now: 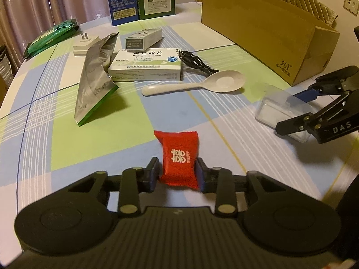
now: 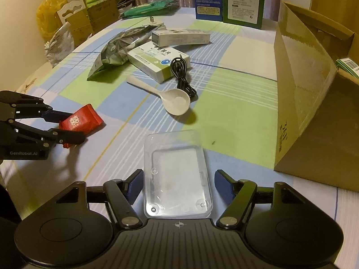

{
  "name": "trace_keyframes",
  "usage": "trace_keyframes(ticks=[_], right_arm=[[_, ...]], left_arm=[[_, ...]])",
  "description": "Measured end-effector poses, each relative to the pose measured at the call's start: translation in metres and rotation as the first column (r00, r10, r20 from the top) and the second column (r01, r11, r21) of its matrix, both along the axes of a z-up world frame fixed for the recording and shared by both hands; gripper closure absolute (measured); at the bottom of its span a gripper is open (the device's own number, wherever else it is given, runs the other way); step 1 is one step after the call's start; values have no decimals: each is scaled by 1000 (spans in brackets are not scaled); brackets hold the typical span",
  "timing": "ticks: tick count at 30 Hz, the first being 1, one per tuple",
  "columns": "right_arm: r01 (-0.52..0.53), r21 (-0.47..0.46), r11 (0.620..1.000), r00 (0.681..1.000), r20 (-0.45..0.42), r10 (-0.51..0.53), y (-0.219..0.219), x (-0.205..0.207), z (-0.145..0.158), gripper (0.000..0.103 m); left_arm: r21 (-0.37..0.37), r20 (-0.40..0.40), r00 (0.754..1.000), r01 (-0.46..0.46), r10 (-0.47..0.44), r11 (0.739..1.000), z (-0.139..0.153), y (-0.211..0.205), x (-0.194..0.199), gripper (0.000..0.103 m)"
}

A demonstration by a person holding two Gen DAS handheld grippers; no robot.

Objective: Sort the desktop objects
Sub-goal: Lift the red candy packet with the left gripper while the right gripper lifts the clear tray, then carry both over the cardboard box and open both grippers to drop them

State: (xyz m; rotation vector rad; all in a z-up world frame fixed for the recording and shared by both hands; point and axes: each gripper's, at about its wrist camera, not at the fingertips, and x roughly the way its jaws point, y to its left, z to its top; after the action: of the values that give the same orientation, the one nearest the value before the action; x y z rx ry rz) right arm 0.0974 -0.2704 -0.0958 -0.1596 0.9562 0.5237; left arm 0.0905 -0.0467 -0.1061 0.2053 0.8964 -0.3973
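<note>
So in the left wrist view, the left gripper (image 1: 177, 172) is squeezing a red candy packet (image 1: 178, 157) between its two pads, and the packet is sitting low on the checked tablecloth (image 1: 67, 152) right in front of the camera. Further back, a white spoon (image 1: 197, 84) is lying flat, with a black cable (image 1: 195, 61) behind it and a white medicine box (image 1: 145, 67) just left of that cable. A crumpled silver pouch (image 1: 94, 78) is leaning against the medicine box. The big cardboard box (image 1: 264, 29) is standing at the far right. The right gripper (image 1: 294, 112) is poking in from the right edge, its fingers straddling a clear plastic case (image 1: 276, 107).

Over in the right wrist view, the right gripper (image 2: 178, 186) is sitting with its jaws apart on either side of the clear plastic case (image 2: 177, 174); there's a visible gap at both pads, so it isn't pinching it. The case is lying flat on the tablecloth (image 2: 235, 112), near the cardboard box (image 2: 309, 103). At the left, the left gripper (image 2: 65, 123) is clamping the red candy packet (image 2: 80, 121).
</note>
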Motion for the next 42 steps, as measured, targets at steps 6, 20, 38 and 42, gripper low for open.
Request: trace_keyframes(ticks=[6, 20, 38, 42], right_arm=[[-1, -15, 1000, 1000, 9, 1, 1, 0, 1, 49], [36, 5, 999, 998, 59, -36, -9, -13, 32, 49], [140, 51, 989, 970, 196, -147, -56, -43, 122, 49], [180, 51, 982, 956, 226, -187, -80, -39, 139, 49]], left_arm=[[-8, -2, 1000, 10, -10, 1000, 2, -1, -3, 78], [-30, 40, 999, 10, -9, 999, 26, -10, -8, 78], [-111, 119, 991, 75, -62, 991, 99, -72, -18, 78], [-126, 143, 985, 116, -98, 985, 117, -102, -12, 78]])
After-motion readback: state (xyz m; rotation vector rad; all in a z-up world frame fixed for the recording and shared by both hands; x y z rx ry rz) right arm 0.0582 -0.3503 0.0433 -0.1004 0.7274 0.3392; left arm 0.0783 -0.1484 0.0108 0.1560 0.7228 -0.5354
